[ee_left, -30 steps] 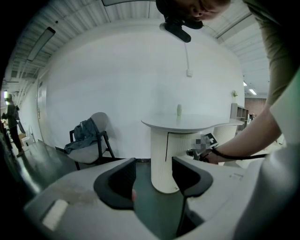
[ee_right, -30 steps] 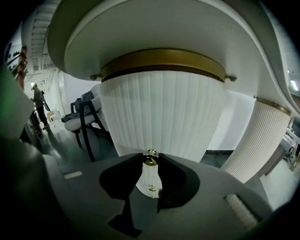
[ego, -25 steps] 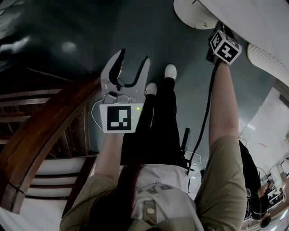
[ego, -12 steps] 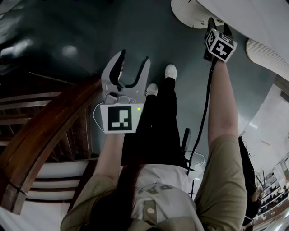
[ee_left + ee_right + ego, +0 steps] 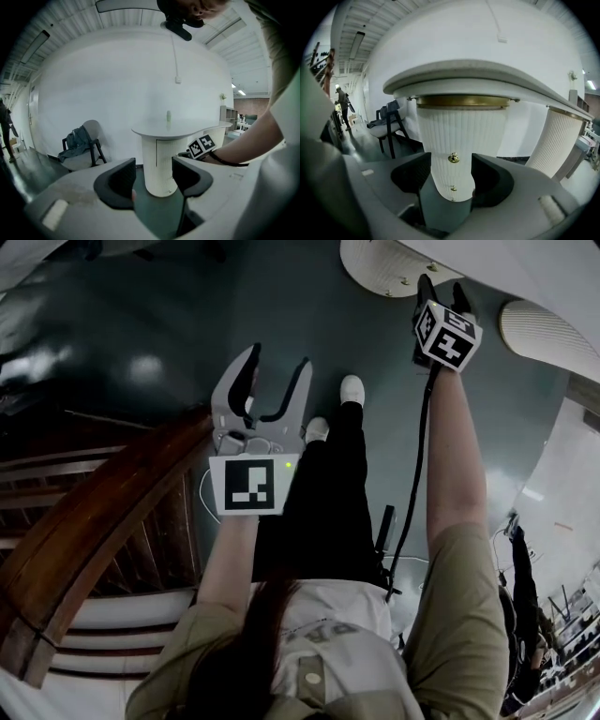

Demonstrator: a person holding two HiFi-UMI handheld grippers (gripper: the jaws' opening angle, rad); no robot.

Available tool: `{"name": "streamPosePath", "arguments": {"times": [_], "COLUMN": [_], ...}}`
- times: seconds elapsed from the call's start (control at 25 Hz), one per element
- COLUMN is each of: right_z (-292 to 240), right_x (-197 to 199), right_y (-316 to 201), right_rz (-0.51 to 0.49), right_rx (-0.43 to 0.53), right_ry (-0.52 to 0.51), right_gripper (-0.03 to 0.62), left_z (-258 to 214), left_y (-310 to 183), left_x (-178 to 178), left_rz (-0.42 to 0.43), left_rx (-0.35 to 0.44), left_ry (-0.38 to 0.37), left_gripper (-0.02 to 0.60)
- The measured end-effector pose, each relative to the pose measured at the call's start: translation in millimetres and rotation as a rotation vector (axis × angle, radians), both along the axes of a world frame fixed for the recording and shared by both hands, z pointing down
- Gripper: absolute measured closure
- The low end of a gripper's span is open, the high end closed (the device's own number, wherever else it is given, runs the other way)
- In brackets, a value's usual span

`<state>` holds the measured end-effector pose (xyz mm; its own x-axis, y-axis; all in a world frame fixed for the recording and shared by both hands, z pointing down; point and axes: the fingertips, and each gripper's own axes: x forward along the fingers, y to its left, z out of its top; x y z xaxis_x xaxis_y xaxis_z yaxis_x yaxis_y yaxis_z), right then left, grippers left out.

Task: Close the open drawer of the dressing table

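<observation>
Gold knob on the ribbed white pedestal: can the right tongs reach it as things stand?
Probably yes. The right tongs, jaws opening, point straight at the gold knob on the ribbed pedestal. The knob shows between the jaws, untouched, and nothing blocks the way.

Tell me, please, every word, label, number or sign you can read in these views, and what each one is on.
None can be read in any view.
Left gripper: square black-and-white marker pattern, no letters.
Right gripper, jaws opening with nothing held between them: marker patterns only.
Shirt print: too blurred to read.
</observation>
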<state>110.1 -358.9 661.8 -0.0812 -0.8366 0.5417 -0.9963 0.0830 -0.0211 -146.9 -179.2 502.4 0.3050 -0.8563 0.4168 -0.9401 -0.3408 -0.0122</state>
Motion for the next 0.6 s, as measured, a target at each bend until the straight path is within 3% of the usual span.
{"name": "streamPosePath", "arguments": {"times": [0.6], "right_z": [-84.5], "right_x": [19.4], "right_y": [94.3], "right_rz": [0.042], "right_rx": [0.068], "right_ry": [-0.031], "right_gripper": [0.324], "left_z": [-73.0], "left_y": [15.3], "left_x": [25.5], "left_rz": [0.070], "left_rx": [0.119], "left_ry": [0.038], "left_gripper": [0.327]}}
